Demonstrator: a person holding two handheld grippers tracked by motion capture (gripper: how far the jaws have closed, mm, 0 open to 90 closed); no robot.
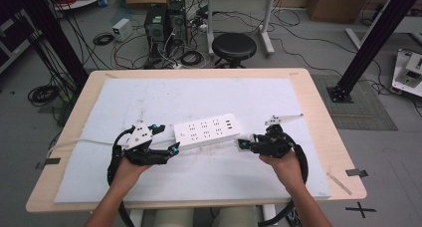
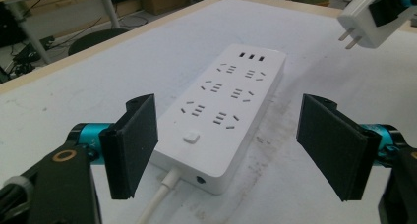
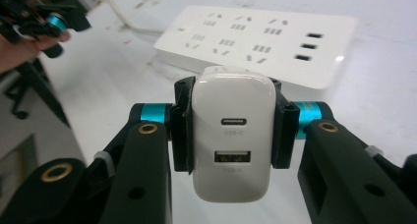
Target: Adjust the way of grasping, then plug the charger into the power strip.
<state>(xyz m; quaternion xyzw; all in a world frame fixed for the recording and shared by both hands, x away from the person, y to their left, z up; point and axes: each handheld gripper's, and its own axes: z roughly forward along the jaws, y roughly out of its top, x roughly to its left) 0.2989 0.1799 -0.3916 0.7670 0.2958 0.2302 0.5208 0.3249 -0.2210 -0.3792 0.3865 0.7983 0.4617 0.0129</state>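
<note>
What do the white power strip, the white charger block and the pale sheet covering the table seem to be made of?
The white power strip looks like smooth, slightly glossy hard plastic, catching soft highlights. The white charger block, clamped in the right gripper, seems similar moulded plastic with metal prongs. The pale sheet looks matte, perhaps foam or felt; scuffed and stained.

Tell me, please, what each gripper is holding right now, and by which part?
The right gripper clamps a white two-port USB charger plug by its two flat sides. The left gripper is open, holding nothing, astride the white power strip.
</note>
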